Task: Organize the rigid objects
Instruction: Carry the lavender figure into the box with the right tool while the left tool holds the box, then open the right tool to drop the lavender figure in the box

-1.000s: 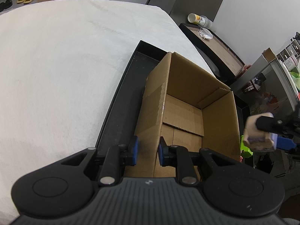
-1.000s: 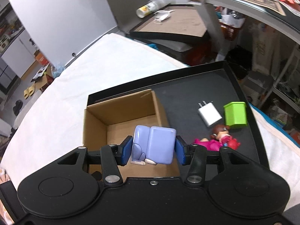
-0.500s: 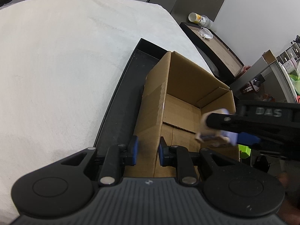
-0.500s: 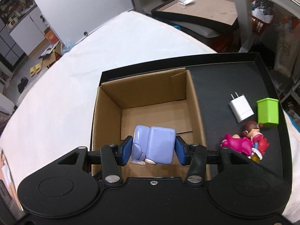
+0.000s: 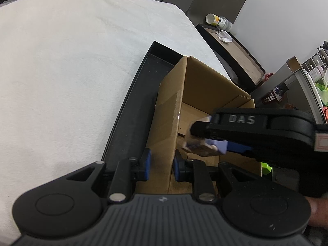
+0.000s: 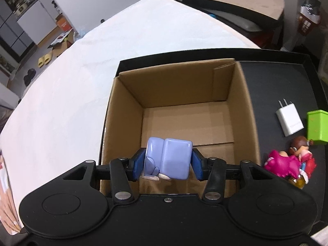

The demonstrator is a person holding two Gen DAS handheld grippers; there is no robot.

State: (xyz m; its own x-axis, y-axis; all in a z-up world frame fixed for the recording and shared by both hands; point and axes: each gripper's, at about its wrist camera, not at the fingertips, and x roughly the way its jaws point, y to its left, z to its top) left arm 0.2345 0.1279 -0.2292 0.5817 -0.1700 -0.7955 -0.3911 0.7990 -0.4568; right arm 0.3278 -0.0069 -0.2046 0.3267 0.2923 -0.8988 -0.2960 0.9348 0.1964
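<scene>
An open cardboard box (image 6: 184, 110) stands in a black tray (image 6: 276, 78) on a white cloth. My left gripper (image 5: 161, 165) is shut on the box's near left wall (image 5: 166, 135), one pad on each side of it. My right gripper (image 6: 167, 165) is shut on a pale blue blocky toy (image 6: 170, 157) and holds it just above the box's inside, near the front wall. In the left wrist view that toy (image 5: 205, 143) hangs over the box floor, with the right gripper's black body (image 5: 266, 131) reaching in from the right.
On the tray to the right of the box lie a white plug charger (image 6: 289, 121), a green box (image 6: 317, 127) and a doll in pink (image 6: 291, 162). White cloth (image 5: 61, 71) spreads to the left. A dark side table (image 5: 231, 47) with a bottle stands behind.
My right gripper has carried the blue toy leftward and down, from beside the box to over its inside. The left gripper has kept its hold on the box wall.
</scene>
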